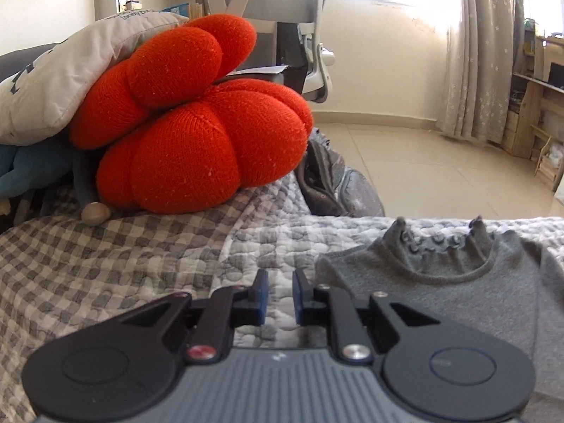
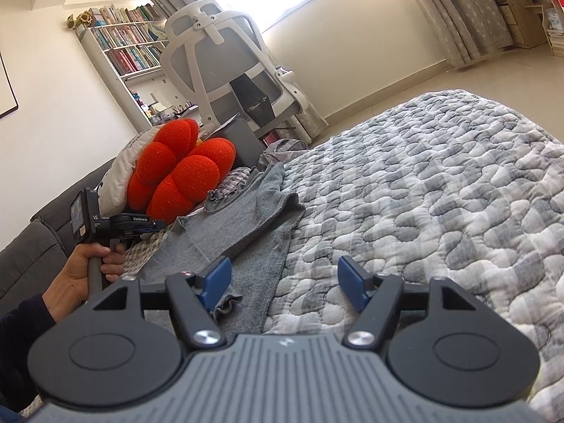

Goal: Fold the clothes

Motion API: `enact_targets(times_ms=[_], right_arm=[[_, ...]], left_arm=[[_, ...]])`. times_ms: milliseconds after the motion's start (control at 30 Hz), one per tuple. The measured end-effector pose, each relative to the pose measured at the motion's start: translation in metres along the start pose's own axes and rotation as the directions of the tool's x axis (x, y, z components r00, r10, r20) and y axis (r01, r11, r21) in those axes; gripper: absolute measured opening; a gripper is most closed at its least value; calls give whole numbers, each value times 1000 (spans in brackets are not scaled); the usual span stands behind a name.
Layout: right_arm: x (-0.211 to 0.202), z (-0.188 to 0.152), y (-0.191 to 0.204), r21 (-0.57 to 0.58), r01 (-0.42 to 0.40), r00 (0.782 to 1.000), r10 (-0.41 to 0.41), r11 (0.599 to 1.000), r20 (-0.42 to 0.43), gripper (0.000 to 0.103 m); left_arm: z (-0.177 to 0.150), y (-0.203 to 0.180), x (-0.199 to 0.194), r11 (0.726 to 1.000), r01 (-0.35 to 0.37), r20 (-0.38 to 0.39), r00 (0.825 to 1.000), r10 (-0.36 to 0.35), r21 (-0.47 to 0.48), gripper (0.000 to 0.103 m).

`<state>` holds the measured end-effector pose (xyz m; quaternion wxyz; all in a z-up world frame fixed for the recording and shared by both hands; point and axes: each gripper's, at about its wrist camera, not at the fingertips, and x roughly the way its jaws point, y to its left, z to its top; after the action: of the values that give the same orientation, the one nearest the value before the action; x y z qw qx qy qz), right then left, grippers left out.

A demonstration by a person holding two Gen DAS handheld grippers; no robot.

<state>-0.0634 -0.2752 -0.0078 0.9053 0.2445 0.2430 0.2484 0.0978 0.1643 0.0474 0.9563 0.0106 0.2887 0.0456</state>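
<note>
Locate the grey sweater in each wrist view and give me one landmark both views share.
Left wrist: the grey sweater lies at lower right on the quilt, its ruffled collar pointing away, just right of the left gripper.
Right wrist: it lies left of centre, its hem by the right gripper.
Shared landmark: the orange knot cushion.

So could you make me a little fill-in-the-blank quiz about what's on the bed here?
1. The top spread on the quilt is ____ in colour.
2. The knitted cushion by the pillow is ____.
3. The pads of both the left gripper and the right gripper are ____ in colour.
4. Behind the bed stands a white office ____.

Missing words: grey; red; blue; chair
</note>
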Motion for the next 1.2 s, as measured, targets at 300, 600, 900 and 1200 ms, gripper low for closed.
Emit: enact_targets(times_ms=[300, 600, 900, 1200], right_arm=[[-1, 0, 2, -1, 6, 1000, -6, 1000, -1, 69], [0, 0, 4, -5, 10, 1000, -10, 1000, -3, 69], [1, 0, 8, -15, 35, 999, -35, 999, 1, 69], [29, 37, 60, -200, 40, 999, -40, 979, 6, 48]], left_arm=[[-10, -18, 41, 993, -113, -71, 991, 116, 39, 40], [-4, -2, 27, 993, -118, -43, 992, 117, -18, 46], [-24, 21, -60, 995, -87, 33, 995, 89, -52, 44], [-77, -20, -129, 992, 61, 84, 994, -70, 109, 46]])
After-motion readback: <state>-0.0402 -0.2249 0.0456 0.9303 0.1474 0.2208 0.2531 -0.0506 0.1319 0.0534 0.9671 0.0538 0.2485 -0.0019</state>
